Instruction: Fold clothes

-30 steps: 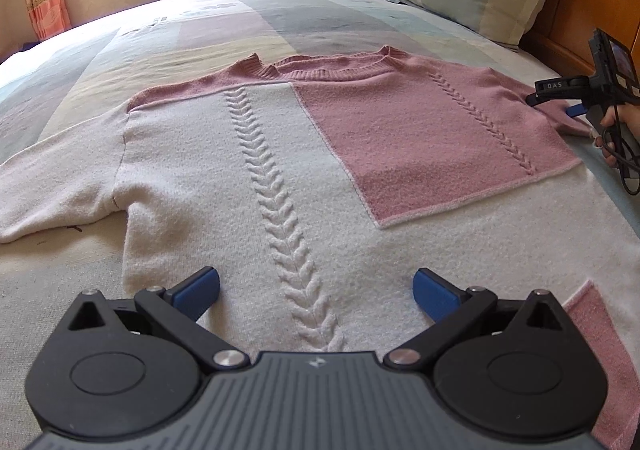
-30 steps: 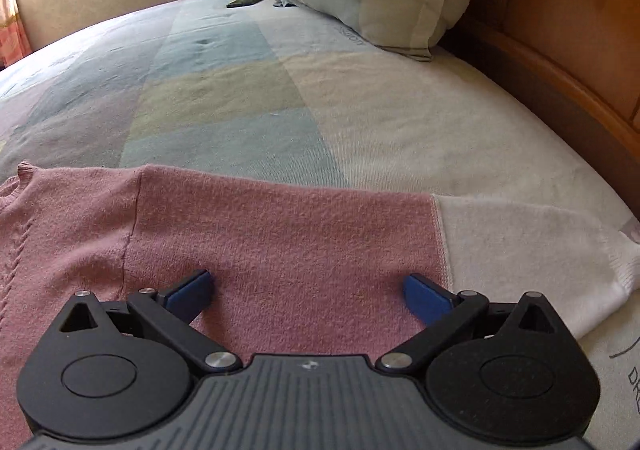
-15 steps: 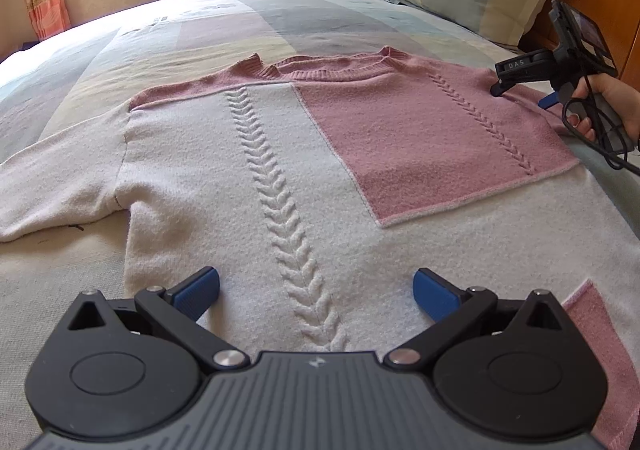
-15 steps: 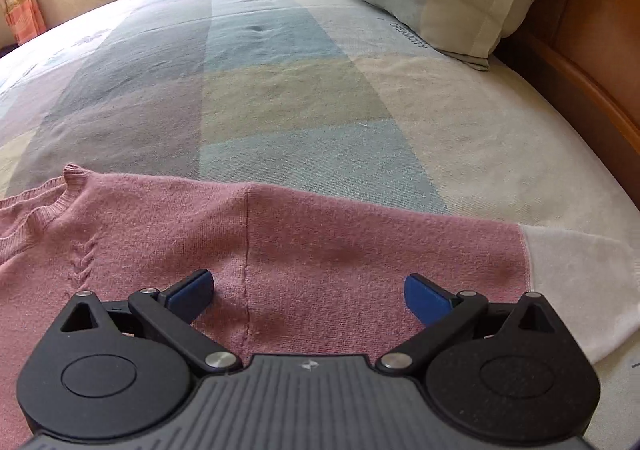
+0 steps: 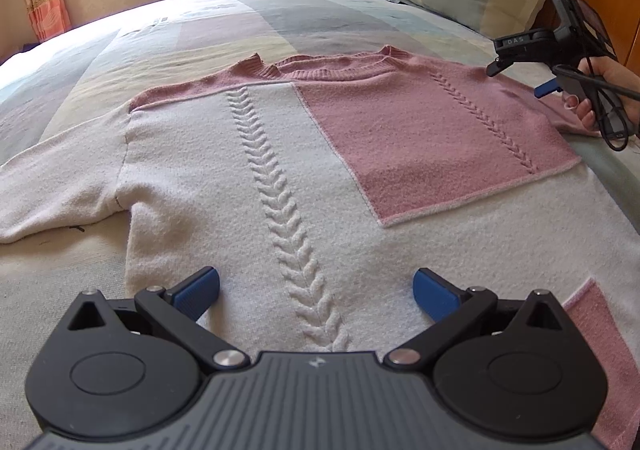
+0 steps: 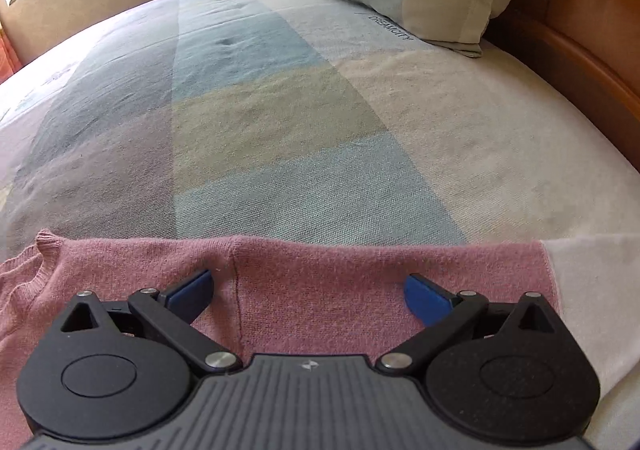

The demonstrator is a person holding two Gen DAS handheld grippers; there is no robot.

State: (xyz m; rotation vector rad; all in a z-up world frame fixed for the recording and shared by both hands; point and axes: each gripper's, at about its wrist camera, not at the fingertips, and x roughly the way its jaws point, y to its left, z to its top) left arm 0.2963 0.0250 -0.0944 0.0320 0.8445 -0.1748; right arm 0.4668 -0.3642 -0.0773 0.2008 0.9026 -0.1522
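On the bed [image 5: 248, 22], both grippers' fingers [image 5: 196, 290] spread wide over the flat sweater [image 5: 248, 186].

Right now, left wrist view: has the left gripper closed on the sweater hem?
No. The left gripper has its jaws spread wide above the sweater, with no fabric pinched between them.

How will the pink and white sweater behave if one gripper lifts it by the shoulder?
The sweater is probably floppy: it lies flat on the bed following its surface, so the unheld parts should hang and trail. Its fuzzy, thick knit suggests the open right gripper will not slip easily. Its left sleeve lies spread out, so it will likely drag behind.
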